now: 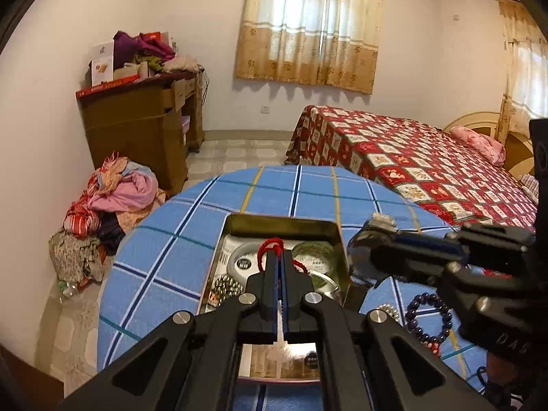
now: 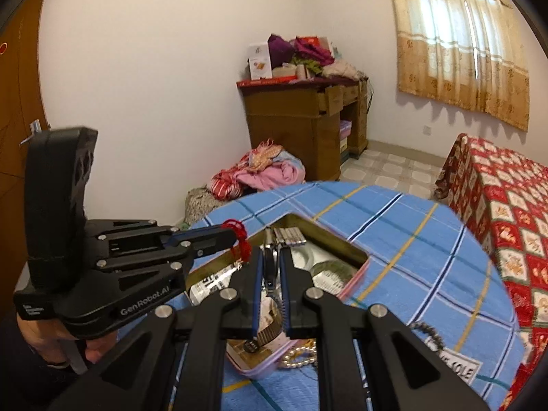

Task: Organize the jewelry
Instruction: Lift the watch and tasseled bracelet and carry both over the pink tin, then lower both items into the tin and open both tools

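Note:
An open metal tin (image 1: 328,226) (image 2: 356,254) stands on the round table with the blue checked cloth (image 1: 164,257) (image 2: 411,239). My left gripper (image 1: 280,251) (image 2: 236,236) is shut on a red cord (image 1: 270,245) (image 2: 241,239) and holds it over the tin. My right gripper (image 2: 272,250) (image 1: 368,239) is shut on a metal wristwatch (image 2: 270,267) (image 1: 380,226), held edge-on over the tin's right side, its band hanging down. A green bangle (image 1: 313,257) and silver beads (image 1: 224,286) lie in the tin.
A dark bead bracelet (image 1: 430,318) lies on the cloth right of the tin. A pearl strand (image 2: 301,356) and a chain (image 2: 428,334) lie near the tin's pink lid (image 2: 260,359). A bed (image 1: 411,157) is at right, a desk (image 1: 144,113) and clothes pile (image 1: 113,198) at left.

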`<state>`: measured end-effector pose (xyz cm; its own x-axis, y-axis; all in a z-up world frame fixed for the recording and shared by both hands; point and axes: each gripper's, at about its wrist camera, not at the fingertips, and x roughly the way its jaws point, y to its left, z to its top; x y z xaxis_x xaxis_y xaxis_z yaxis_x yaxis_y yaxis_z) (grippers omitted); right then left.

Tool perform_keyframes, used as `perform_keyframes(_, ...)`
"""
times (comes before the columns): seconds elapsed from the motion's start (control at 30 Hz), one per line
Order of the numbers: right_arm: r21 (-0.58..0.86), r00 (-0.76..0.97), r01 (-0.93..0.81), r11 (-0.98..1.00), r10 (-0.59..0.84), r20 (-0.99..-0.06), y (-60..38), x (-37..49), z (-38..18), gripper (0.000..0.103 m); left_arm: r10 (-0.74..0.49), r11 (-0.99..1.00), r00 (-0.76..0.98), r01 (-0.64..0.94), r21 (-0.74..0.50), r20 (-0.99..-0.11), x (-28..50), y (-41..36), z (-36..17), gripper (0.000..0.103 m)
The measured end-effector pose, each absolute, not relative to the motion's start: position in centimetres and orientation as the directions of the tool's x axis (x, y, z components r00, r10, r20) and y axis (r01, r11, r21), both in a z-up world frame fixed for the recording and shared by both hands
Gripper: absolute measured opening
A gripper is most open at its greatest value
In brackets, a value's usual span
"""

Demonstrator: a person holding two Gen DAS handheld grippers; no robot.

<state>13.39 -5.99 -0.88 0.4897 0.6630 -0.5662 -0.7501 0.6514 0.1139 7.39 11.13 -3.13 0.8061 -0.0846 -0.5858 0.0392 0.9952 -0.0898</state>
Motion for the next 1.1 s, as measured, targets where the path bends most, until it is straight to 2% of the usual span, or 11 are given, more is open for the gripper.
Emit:
perform_keyframes(0.3,0.112,0.443,-0.752,0.649,0.624,-0.643,-4.9,13.3,-4.6,0.012,-0.034,0.999,0.778,0.009,-0.044,-0.628,7.8,11.3,-6.0,0.0)
perform_keyframes(1.1,0.106,0.438,-0.728,0.678,0.578,-0.689,-4.1,14.4,-6.6,0.012,-0.028,0.999,0.732,-0.01,-0.051,-0.681,8.7,12.2,-8.6,0.0)
